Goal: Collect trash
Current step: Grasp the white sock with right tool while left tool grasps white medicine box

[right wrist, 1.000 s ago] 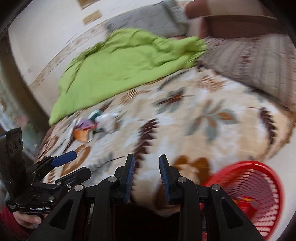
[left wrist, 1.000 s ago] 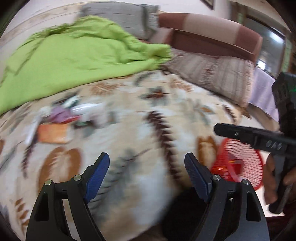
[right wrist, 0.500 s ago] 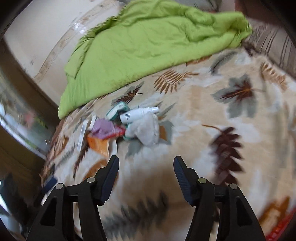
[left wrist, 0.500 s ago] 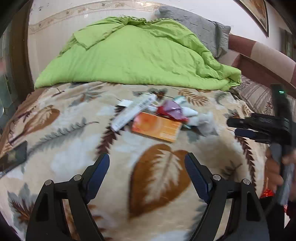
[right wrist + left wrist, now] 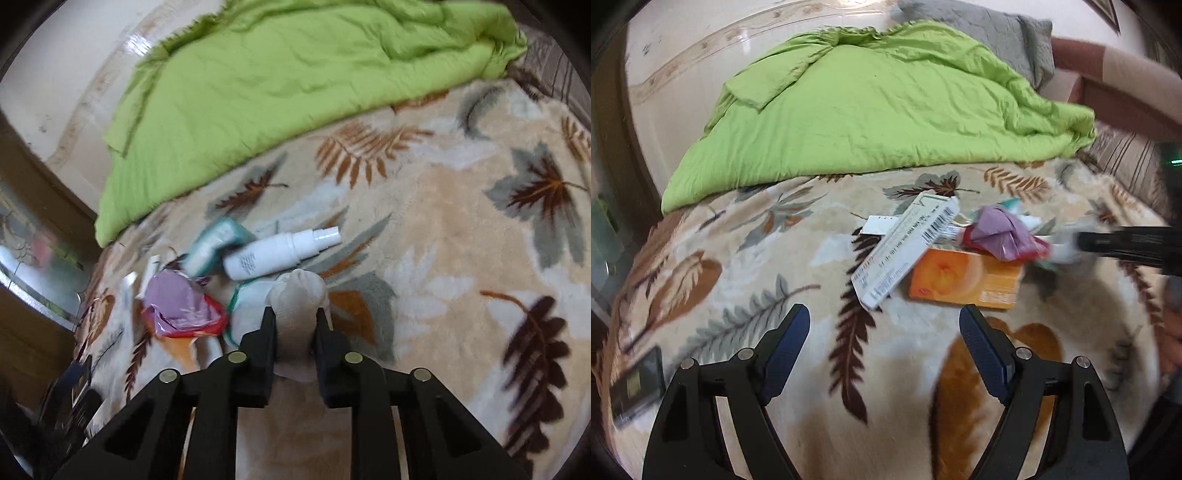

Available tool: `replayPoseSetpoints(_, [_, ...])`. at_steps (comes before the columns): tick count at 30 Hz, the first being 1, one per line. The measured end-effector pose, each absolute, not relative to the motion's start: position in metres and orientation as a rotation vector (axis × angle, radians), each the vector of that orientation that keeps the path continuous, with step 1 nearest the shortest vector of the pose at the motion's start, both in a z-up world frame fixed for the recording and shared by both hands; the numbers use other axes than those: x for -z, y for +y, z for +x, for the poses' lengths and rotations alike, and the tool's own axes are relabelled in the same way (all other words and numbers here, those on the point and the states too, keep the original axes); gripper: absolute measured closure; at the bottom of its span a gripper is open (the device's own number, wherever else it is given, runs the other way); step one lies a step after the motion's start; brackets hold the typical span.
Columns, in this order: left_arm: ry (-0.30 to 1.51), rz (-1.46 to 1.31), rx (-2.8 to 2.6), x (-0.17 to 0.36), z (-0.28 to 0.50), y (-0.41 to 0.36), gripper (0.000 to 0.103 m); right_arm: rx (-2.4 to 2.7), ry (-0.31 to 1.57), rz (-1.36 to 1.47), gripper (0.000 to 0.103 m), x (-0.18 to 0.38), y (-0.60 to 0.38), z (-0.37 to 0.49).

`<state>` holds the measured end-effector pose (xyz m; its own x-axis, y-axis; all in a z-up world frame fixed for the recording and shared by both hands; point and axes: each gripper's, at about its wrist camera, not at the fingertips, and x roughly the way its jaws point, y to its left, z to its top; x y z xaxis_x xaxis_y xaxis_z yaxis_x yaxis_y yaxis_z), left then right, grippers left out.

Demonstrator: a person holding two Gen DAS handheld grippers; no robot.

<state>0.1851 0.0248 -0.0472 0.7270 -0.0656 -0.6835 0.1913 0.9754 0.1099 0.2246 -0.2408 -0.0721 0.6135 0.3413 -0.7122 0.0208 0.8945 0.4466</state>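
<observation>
On the bed ahead of the left gripper [image 5: 884, 341], whose jaws stand wide and empty, a white barcoded carton [image 5: 905, 251] leans over an orange box [image 5: 967, 280]; it should come down square over one piece. From the right wrist, the right gripper [image 5: 295, 325], jaws just closing, pinches a pale crumpled wad [image 5: 297, 299]; lift straight, since the spray bottle [image 5: 277, 254] and purple wrapper [image 5: 177, 299] crowd it.

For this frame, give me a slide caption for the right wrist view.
Right gripper, jaws just closed, pinches a crumpled grey wad beside a white spray bottle on the leaf-print blanket.
</observation>
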Motion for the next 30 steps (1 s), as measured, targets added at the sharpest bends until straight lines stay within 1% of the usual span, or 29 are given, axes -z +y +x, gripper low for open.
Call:
replayPoseSetpoints(5, [0.799, 0.198, 0.150, 0.068, 0.221, 0.022, 0.021, -0.164, 0.841, 0.388, 0.084, 0.057, -0.248, 0.176])
replayPoseSetpoints(8, [0.796, 0.185, 0.157, 0.071, 0.236, 0.021, 0.023, -0.168, 0.826, 0.394, 0.084, 0.055, -0.251, 0.155])
replayPoseSetpoints(12, [0.807, 0.098, 0.219, 0.070, 0.254, 0.023, 0.033, -0.175, 0.819, 0.432, 0.084, 0.055, -0.259, 0.150])
replayPoseSetpoints(15, [0.830, 0.049, 0.236, 0.070, 0.265, 0.026, 0.046, -0.178, 0.835, 0.444, 0.084, 0.058, -0.258, 0.154])
replayPoseSetpoints(16, [0.833, 0.032, 0.239, 0.070, 0.268, 0.028, 0.048, -0.178, 0.834, 0.441, 0.084, 0.059, -0.257, 0.154])
replayPoseSetpoints(19, [0.832, -0.028, 0.224, 0.069, 0.275, 0.038, 0.049, -0.193, 0.827, 0.421, 0.084, 0.058, -0.253, 0.154])
replayPoseSetpoints(22, [0.836, -0.103, 0.182, 0.071, 0.281, 0.054, 0.057, -0.200, 0.822, 0.413, 0.084, 0.057, -0.251, 0.154])
replayPoseSetpoints(26, [0.855, -0.174, 0.150, 0.079, 0.290, 0.066, 0.057, -0.195, 0.817, 0.412, 0.084, 0.057, -0.251, 0.154])
replayPoseSetpoints(27, [0.858, -0.177, 0.153, 0.081, 0.292, 0.066, 0.061, -0.194, 0.818, 0.411, 0.084, 0.057, -0.251, 0.154])
replayPoseSetpoints(28, [0.862, -0.176, 0.155, 0.083, 0.293, 0.065, 0.075, -0.194, 0.817, 0.408, 0.084, 0.057, -0.250, 0.155])
replayPoseSetpoints(30, [0.872, -0.164, 0.161, 0.085, 0.295, 0.061, 0.085, -0.193, 0.815, 0.401, 0.084, 0.056, -0.249, 0.155])
